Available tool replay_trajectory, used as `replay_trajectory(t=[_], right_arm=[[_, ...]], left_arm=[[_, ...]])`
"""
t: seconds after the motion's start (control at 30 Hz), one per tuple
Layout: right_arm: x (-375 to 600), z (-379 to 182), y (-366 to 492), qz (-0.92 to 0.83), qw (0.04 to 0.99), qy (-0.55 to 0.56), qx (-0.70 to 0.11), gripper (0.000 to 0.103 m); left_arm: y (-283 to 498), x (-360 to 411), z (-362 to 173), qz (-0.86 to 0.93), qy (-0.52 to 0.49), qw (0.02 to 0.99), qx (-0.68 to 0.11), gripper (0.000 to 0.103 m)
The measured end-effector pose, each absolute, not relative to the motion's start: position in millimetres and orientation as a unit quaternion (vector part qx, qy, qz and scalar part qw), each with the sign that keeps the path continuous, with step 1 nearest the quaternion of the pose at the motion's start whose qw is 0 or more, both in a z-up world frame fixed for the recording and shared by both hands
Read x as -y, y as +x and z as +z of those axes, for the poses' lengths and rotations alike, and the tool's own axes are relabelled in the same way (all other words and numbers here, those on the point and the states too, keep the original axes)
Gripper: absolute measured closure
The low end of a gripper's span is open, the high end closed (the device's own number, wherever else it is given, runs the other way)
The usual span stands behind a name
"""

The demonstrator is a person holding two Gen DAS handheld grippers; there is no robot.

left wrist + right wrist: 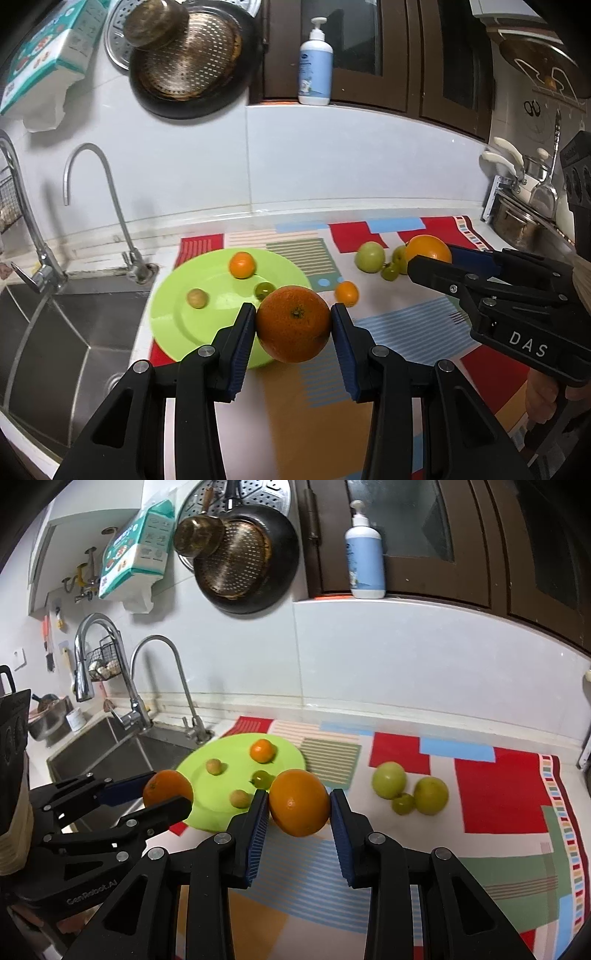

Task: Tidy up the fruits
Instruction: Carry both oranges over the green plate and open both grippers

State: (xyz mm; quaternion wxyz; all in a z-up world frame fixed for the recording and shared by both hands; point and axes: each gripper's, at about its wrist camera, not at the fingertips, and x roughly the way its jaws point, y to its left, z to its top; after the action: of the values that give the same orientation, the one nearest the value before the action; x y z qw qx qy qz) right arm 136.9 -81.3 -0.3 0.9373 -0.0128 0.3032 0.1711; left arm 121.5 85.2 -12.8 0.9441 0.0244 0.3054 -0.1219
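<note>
A: Item one: dark orange, centre of the left wrist view, clamped across its widest part by our left tool, raised over the near rim of the green plate.

B: Item two: paler orange, centre of the right wrist view, pinched the same way by our right tool, above the patterned mat on the counter.

A: Handling, as we judge it: both firm, fairly heavy, rind dimpled, so the ribbed pads should bite. Round, so they will roll once set down. Hold at the equator, as now.

B: Appearance: the dark one shows its stem scar facing us; the pale one is smoother and glossier.

A: Also listed: small orange and little greenish fruits on the plate; green fruits loose on the mat, right of frame.
</note>
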Motion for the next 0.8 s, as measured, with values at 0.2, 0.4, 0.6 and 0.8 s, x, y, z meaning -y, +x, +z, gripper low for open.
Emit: replay_trajectory(t=[0.2,0.4,0.6,0.8], right_arm=[[55.6,-1.5,136.1,0.172,0.937,-0.008,-0.302,0.068],[28.6,-6.7,139.5,0.176,0.936,-0.004,-0.305,0.068],[-1.0,-16.1,150.0,0.181,0.931,0.006,-0.316,0.068],[-24.5,-29.4,163.1,0.182,0.926,0.005,-0.331,0.068]], left_arm=[[123.5,-110.4,-12.6,-0.119,0.029,0.945,-0.302,0.062],[130.7,-136.4,-17.4,-0.115,0.033,0.945,-0.306,0.062],[144.3,-161.7,-25.9,-0.113,0.035,0.942,-0.314,0.062],[164.7,-179.7,-38.1,-0.114,0.040,0.939,-0.322,0.062]])
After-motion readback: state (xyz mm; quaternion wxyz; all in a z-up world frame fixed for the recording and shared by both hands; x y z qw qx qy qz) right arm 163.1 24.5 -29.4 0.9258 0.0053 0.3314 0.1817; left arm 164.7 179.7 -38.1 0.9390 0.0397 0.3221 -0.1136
